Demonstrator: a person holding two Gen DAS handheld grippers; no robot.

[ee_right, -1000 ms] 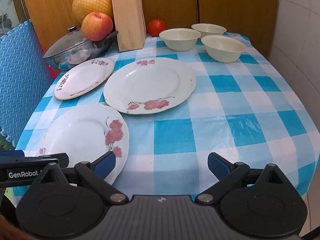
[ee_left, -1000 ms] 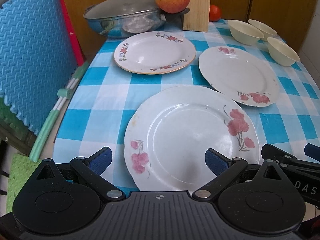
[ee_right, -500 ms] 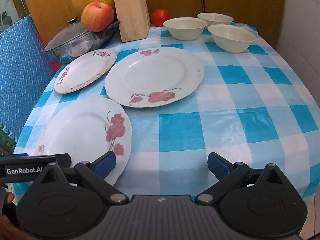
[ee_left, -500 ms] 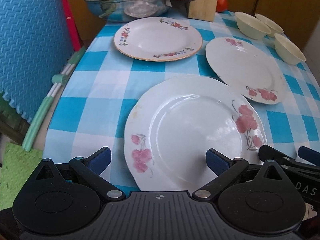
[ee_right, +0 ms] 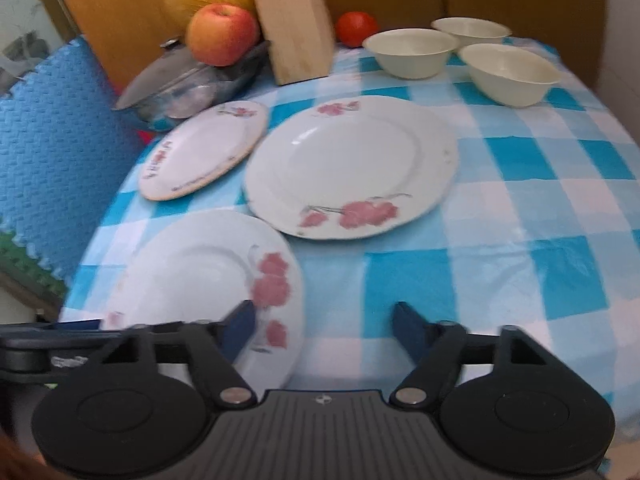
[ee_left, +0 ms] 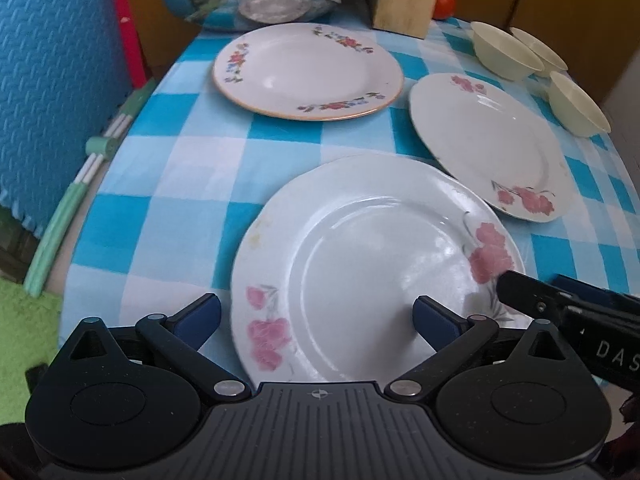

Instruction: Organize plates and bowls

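The right gripper (ee_right: 322,326) has just been narrowing its jaws, which grip nothing: one pad hangs over the rim of the near plate (ee_right: 192,276), the other over bare tablecloth (ee_right: 500,216). The left gripper (ee_left: 316,314) stands wide, straddling the plate's left rim. White with pink flowers and a wavy rim, the plate lies flat at the table's near edge.
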